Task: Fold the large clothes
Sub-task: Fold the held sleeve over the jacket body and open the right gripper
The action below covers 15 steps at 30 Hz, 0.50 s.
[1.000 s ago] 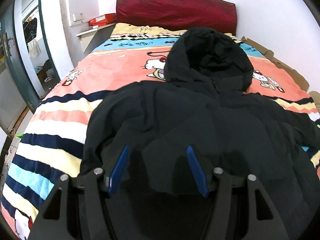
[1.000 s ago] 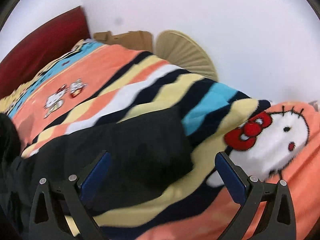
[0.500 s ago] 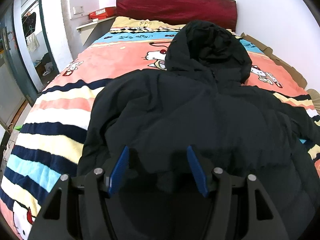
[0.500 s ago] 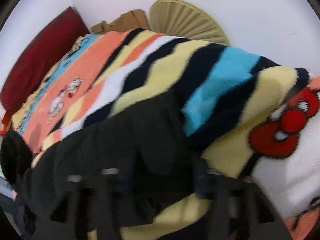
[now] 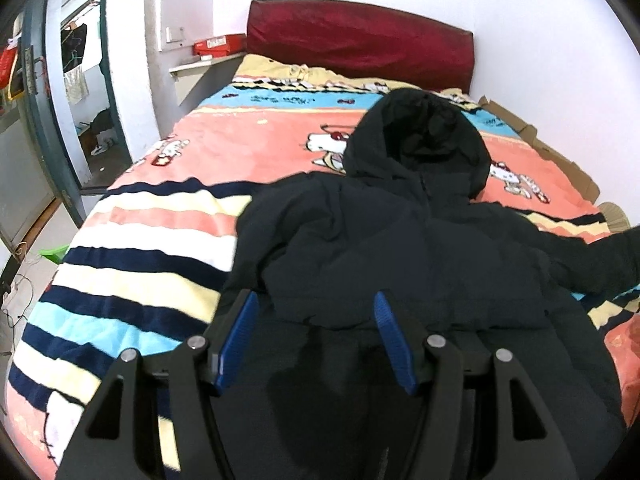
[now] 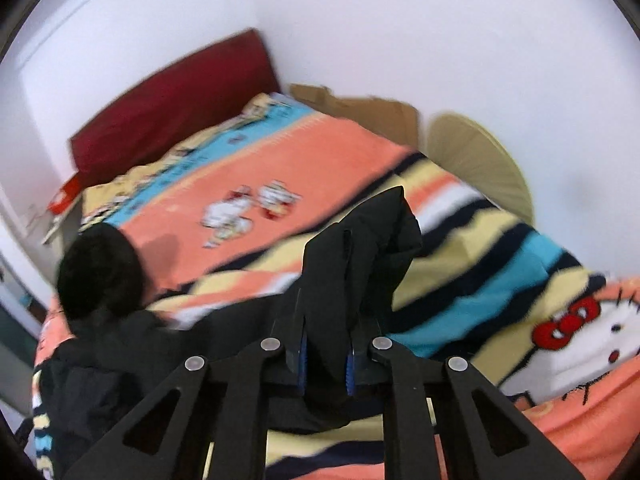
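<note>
Right view: my right tongs have just closed, pinching the sleeve, lifted mid-frame.
Left view: my left tongs gape over the jacket, gripping nothing.
Around: fan upper right, headboard top.

One jacket (black), one bed

In the left wrist view, bare striped blanket lies open at left, while the black puffy hooded jacket fills centre and right.

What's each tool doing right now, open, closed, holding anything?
Left tool: open, above the black jacket, gripping nothing.
Right tool: just closed on the jacket sleeve.
</note>
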Motion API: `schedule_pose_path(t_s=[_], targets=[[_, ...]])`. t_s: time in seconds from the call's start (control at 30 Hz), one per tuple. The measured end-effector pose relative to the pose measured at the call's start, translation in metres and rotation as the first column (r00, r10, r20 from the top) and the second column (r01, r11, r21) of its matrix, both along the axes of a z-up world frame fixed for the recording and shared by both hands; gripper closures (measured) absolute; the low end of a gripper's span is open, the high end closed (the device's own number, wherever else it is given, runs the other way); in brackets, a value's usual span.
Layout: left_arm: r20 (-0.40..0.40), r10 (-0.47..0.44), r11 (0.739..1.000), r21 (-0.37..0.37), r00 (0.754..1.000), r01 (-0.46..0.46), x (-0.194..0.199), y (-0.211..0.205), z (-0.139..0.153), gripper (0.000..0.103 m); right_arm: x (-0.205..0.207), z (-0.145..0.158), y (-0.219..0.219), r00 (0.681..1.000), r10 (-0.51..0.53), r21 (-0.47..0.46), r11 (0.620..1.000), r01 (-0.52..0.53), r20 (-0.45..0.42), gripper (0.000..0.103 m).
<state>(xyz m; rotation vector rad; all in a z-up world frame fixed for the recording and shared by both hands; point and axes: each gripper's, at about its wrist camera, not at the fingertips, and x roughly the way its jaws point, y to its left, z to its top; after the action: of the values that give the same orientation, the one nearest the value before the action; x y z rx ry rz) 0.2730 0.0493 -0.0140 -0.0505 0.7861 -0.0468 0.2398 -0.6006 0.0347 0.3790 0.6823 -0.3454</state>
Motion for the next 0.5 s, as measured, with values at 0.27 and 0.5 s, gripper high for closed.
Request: schedule_pose_path(t_s=[0.27,0.5], targets=[[0.054,-0.002,1.000,-0.009,0.999,0.002,-0.034,0.017,0.030,0.044,0.024,0.066,0.115,0.974,0.210,-0.056,0.977,-0.205,0.088,0.090],[0.086,0.023,1.000,-0.015,0.996,-0.022,-0.052,0.036,0.047,0.044,0.034,0.102,0.213,0.913,0.382,-0.084,0.924,-0.374,0.144,0.090]])
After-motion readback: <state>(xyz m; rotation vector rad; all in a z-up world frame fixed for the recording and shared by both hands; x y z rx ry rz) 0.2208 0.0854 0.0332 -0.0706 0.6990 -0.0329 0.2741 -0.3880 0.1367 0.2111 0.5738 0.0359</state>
